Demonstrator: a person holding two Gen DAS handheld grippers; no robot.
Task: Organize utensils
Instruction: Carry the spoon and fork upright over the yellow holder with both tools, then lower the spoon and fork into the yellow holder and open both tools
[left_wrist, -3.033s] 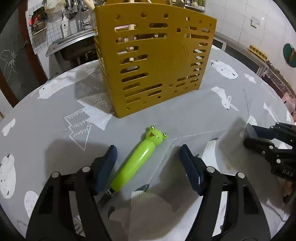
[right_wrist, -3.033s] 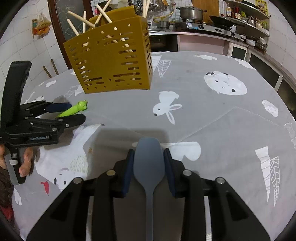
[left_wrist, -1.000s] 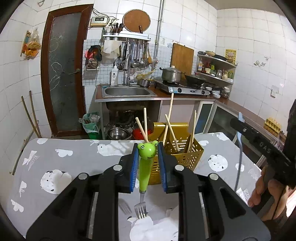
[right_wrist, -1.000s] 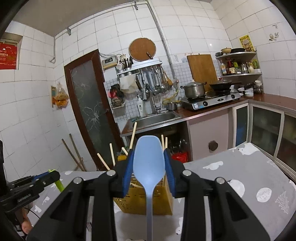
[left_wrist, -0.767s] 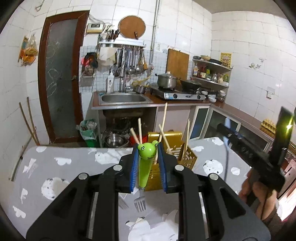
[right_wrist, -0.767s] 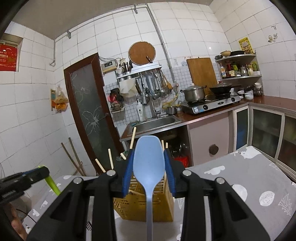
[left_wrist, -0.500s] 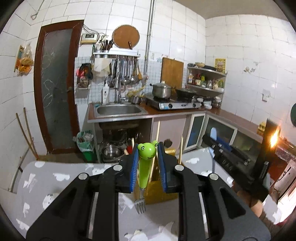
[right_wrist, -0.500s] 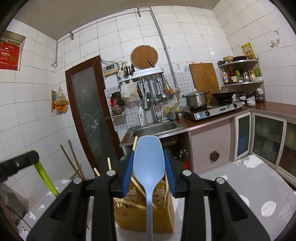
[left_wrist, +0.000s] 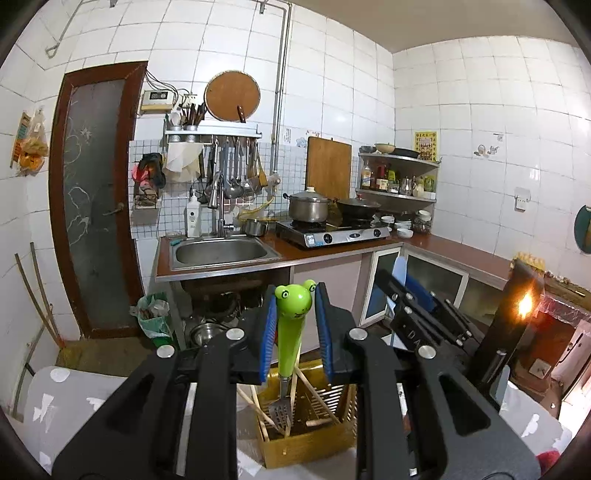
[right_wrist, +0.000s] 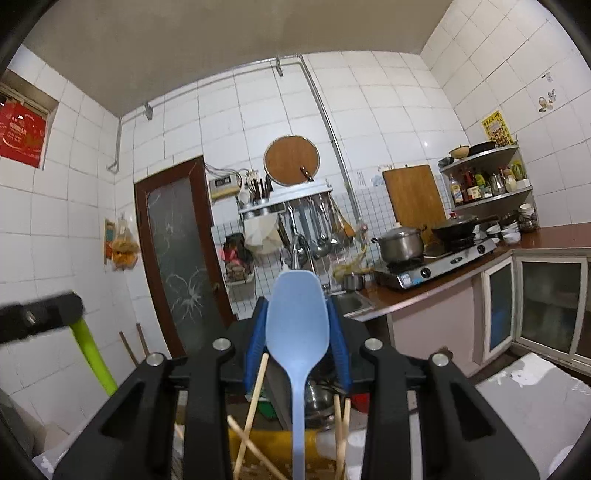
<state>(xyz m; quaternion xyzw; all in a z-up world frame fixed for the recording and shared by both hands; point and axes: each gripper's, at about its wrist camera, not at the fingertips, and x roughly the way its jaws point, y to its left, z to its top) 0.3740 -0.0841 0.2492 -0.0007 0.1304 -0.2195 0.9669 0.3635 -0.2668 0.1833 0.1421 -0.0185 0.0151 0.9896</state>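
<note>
Both grippers lifted: one fork (left_wrist: 291, 334), one spoon (right_wrist: 297, 325), over holder (left_wrist: 306, 439)

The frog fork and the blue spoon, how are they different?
The frog fork is bright green with a frog face on its handle; the blue spoon is plain pale blue. The fork's metal tines hang downward, while the spoon's bowl points up. Both are pinched upright in grippers above the yellow basket.

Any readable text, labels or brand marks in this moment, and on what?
"DA": white letters on the right gripper body, rest hidden.
Red poster, yellow poster, stove label, shelf bottles: print too small or blurred to read.
</note>
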